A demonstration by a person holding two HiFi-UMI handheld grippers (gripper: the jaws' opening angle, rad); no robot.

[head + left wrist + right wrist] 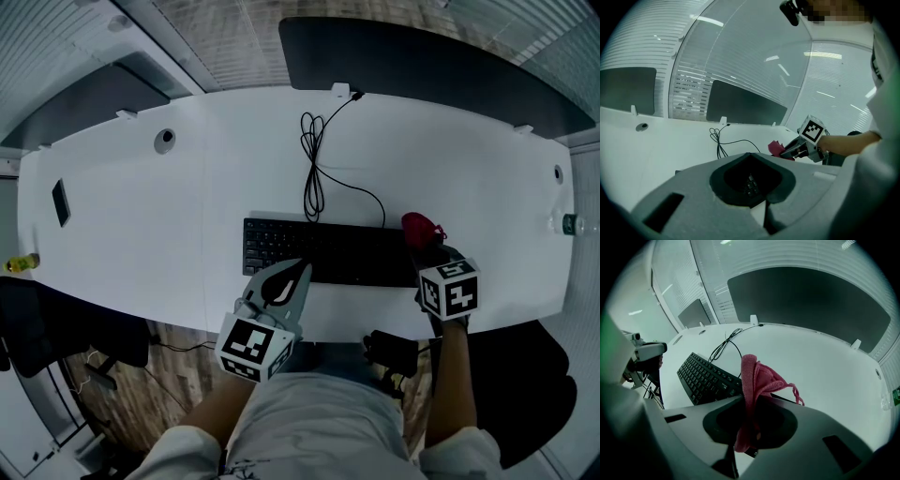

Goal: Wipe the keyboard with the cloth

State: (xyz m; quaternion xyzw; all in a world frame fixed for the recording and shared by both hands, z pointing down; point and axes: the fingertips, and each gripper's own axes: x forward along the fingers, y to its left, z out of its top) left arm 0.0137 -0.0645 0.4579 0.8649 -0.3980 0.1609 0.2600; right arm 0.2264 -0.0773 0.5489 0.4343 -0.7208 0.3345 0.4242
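The keyboard lies on the table, midway along it and close to the near edge. Behind the keyboard a cable lies looped and runs to the far edge. The cloth is at the keyboard's right end, between the jaws of the right gripper. The left gripper is at the keyboard's near edge, towards its left end. Well off to the left a small flat device lies on the table.

We count one white desk, bearing one black keyboard, one red cloth and one coiled cable. Grippers number two: left gripper and right gripper. We record two desk openings: one grommet hole at ten o'clock and a second grommet hole at three o'clock. One dark flat device lies at nine o'clock.
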